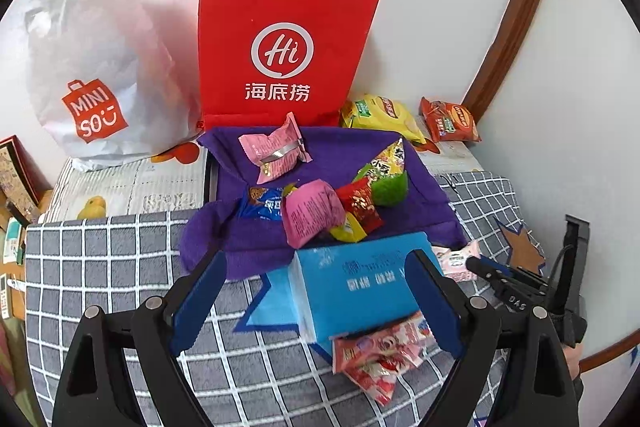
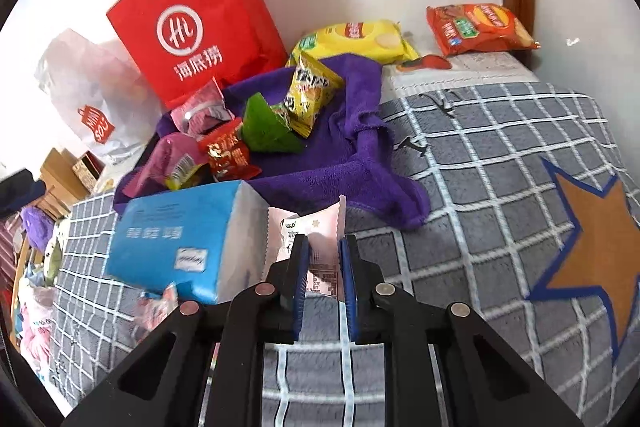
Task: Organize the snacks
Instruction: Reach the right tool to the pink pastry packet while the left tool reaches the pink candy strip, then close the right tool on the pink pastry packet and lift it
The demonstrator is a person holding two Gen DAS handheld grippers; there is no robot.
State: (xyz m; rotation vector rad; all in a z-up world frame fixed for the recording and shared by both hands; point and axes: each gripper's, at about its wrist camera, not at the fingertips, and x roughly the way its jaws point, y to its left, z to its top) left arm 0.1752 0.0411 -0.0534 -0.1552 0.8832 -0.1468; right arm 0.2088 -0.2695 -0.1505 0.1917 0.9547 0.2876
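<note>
A grey checked blanket [image 2: 480,155] with an orange star fills the lower part of both views. Against the wall in the upper middle of the left wrist view stands a red paper bag [image 1: 280,47], with a white plastic bag [image 1: 100,67] at upper left. Below them a purple cloth [image 1: 320,195] holds a heap of small snacks [image 1: 328,203] at centre frame. A blue tissue pack [image 1: 360,287] lies at lower centre, partly resting on a red-and-white snack packet [image 1: 380,359]. In the upper right sit a yellow chip bag [image 2: 356,39] and an orange chip bag [image 2: 480,27]. The left gripper [image 1: 316,303] has its jaws spread wide on either side of the tissue pack without touching it. The right gripper [image 2: 324,275], at lower centre of its own view, is clamped on a pale pink snack packet [image 2: 316,227] just beside the tissue pack's end.
</note>
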